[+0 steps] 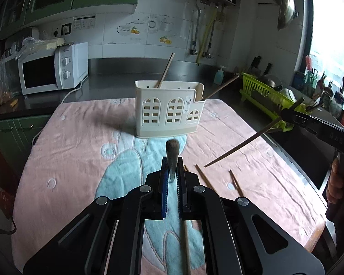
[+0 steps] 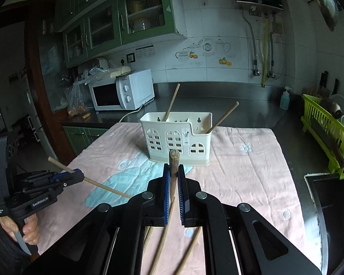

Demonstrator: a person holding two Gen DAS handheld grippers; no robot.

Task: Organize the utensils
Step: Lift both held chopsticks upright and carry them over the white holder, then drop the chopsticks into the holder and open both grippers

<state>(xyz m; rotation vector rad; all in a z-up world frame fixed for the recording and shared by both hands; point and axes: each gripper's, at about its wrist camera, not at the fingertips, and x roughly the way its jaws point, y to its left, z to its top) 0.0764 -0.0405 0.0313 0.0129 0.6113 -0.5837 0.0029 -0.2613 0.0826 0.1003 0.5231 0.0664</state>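
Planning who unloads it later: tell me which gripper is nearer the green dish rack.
Right. The right gripper hangs at the towel's edge beside the green dish rack; the left gripper is over the towel's opposite side, farther off.

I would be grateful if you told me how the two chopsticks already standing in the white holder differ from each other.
The left chopstick stands in the holder's taller, larger compartment; the right chopstick sits in the lower end compartment. The left one is steeper and tips right at the top only slightly; the right one leans far to the right, resting against the rim. Both are plain wooden sticks with their upper ends well above the holder.
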